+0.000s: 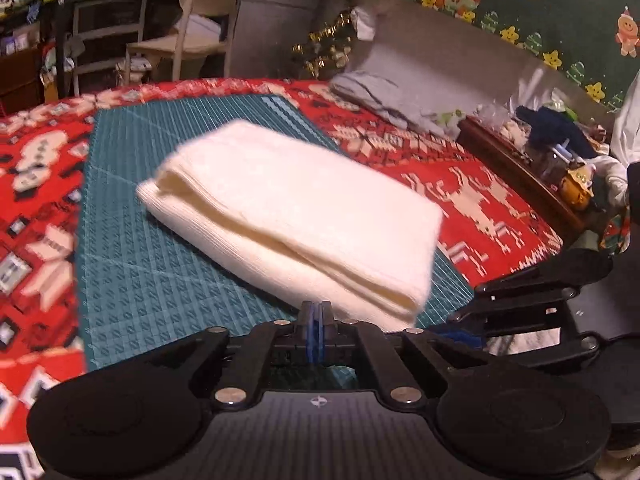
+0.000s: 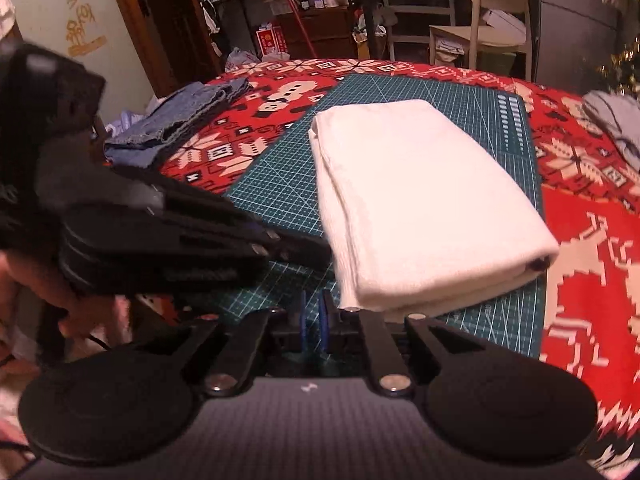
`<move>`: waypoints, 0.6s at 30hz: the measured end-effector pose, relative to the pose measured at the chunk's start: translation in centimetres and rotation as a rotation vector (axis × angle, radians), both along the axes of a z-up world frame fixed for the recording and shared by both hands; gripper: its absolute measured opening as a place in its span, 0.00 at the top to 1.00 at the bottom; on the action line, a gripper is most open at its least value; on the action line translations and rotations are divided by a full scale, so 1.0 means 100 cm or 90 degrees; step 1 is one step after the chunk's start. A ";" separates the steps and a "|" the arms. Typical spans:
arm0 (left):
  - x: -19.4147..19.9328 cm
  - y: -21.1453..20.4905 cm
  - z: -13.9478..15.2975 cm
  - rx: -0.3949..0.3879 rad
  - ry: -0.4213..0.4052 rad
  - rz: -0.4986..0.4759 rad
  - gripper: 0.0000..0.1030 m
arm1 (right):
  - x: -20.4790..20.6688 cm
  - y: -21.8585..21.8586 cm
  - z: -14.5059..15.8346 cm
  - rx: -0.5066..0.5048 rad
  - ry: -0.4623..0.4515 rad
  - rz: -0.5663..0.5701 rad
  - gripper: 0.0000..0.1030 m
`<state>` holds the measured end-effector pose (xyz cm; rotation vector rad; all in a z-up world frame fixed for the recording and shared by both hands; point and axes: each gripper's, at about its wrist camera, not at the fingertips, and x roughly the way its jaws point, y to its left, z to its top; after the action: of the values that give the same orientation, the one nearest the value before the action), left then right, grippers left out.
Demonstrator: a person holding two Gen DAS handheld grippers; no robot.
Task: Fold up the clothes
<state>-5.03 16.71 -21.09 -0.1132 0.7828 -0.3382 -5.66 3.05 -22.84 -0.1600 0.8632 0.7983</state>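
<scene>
White garment folded compact on mat at 12 o'clock, ready for stacking; my left gripper pressed together, right gripper barely parted, both empty

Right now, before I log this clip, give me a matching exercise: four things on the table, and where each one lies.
Things:
1. white folded garment
2. blue denim clothes
3. grey garment
4. green cutting mat

Places:
A. far right on the red cloth
B. directly on the red cloth, under the white piece
C. far left at the table edge
D. on top of the mat

Pairs: 1-D, 2-C, 3-A, 4-B
</scene>
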 end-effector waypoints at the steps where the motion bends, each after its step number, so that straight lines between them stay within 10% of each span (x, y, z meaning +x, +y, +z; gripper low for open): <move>1: 0.001 0.005 0.003 0.009 -0.009 0.009 0.94 | 0.002 -0.002 -0.001 -0.003 -0.001 -0.010 0.94; 11: 0.014 0.040 0.018 0.080 -0.042 0.050 0.93 | 0.032 -0.047 -0.002 -0.050 -0.021 -0.123 0.99; 18: 0.022 0.032 0.011 0.125 -0.069 -0.016 0.66 | 0.059 -0.082 0.005 -0.058 -0.049 -0.182 0.91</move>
<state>-2.81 19.91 -20.03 0.0989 0.7068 -0.2877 0.26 -5.13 -22.33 -0.1428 0.8270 0.4838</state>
